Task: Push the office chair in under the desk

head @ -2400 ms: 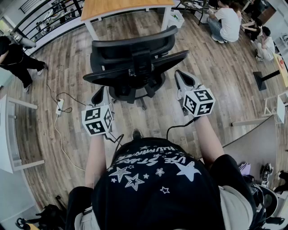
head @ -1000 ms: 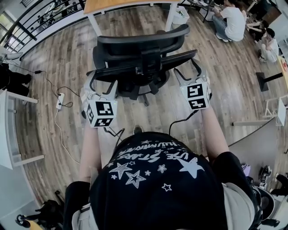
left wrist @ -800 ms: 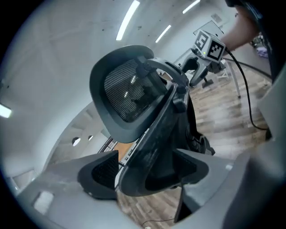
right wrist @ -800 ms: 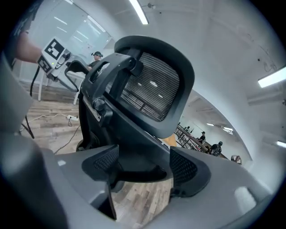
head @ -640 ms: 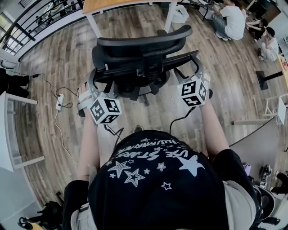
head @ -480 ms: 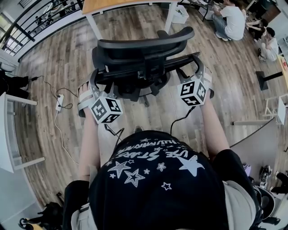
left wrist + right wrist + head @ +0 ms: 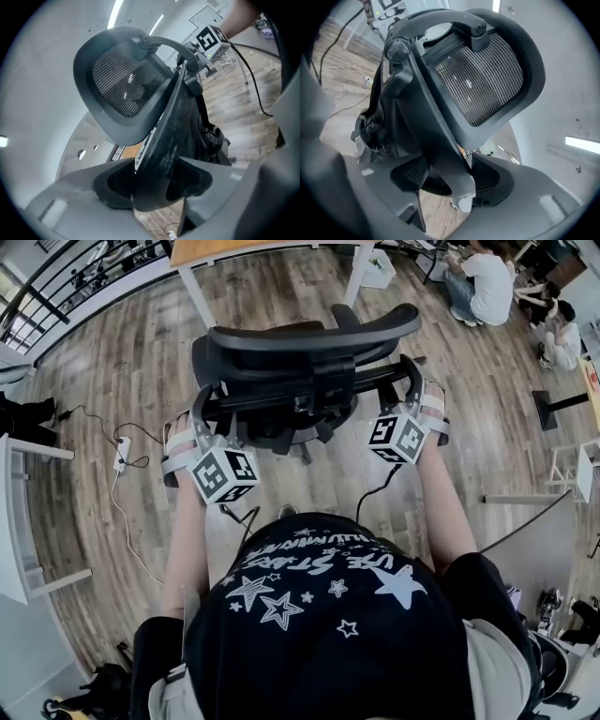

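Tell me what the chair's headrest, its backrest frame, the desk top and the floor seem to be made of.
The headrest looks like dark woven mesh with a fine ribbed weave, set in a smooth matte rim, probably plastic.
The backrest frame appears to be hard black plastic, dull and scuffed.
The desk top is orange-brown wood or laminate; which one is unclear.
The floor is grey-brown wood-look planks with visible grain and seams.

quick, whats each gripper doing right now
left gripper: tongs closing on the chair backrest, gripping its left edge.
right gripper: tongs closing on the same chair backrest, gripping its right edge.
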{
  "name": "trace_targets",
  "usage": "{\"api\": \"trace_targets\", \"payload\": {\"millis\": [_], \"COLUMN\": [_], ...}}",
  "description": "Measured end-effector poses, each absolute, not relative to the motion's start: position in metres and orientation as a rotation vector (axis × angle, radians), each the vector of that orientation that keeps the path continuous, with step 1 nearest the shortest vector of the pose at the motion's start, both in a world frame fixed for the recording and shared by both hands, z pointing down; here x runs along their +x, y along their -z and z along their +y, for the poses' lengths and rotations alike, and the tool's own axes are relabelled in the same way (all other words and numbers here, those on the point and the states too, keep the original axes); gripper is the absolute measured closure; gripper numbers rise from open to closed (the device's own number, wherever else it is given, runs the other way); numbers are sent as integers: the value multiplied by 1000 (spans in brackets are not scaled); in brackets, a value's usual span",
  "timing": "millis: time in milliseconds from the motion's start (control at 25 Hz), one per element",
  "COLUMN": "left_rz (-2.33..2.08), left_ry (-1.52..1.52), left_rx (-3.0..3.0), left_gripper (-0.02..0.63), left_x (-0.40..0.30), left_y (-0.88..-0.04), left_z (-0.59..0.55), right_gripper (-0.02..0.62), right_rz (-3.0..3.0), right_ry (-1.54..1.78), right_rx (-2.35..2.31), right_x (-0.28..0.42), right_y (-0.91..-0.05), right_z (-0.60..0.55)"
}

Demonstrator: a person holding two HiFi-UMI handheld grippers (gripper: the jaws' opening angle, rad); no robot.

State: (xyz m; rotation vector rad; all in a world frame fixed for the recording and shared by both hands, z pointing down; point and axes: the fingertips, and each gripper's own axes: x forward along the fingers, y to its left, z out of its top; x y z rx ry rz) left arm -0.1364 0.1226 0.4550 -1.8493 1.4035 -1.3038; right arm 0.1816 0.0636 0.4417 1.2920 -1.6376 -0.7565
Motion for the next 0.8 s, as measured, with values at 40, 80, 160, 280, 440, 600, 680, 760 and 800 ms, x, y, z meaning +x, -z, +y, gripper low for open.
{"api": "trace_targets", "payload": {"millis": [40,80,160,280,440,600,680,760,800], "left_rz": [1400,1397,1389,1368,1353,1356,1356,1350,1345], "left_ry": [1304,1303,1302,1299,1286,1286,1291,1289,1286], "left_rx": [-1847,-1845,-1840,-1840,-1830,-1800,-1797,-1801,-1803], "left_gripper": [345,345,345,347,347,350,350,350,350], "left_x": [-137,-137,-136,-136,-149,-166,-174,-180,-182], "left_y": [-455,-455,-454,-456,-458,-462,-462,-460,-459], "left_z": [121,119,116,111,102,87,80,72,68], "right_gripper": [315,318,321,321,322,322,322,322,322], "right_rz": [-1632,-1631,-1636,-1634,-1617,-1616,-1615,-1611,-1609], "right_ry": [758,758,763,753,736,738,730,718,711], "right_rx": [1287,1283,1283,1295,1310,1330,1326,1318,1316], "right_x": [181,181,183,183,172,158,151,145,143], "right_y": [-442,-442,-441,-443,-446,-448,-448,-446,-445], "right_z": [62,62,60,60,58,57,54,49,46]}}
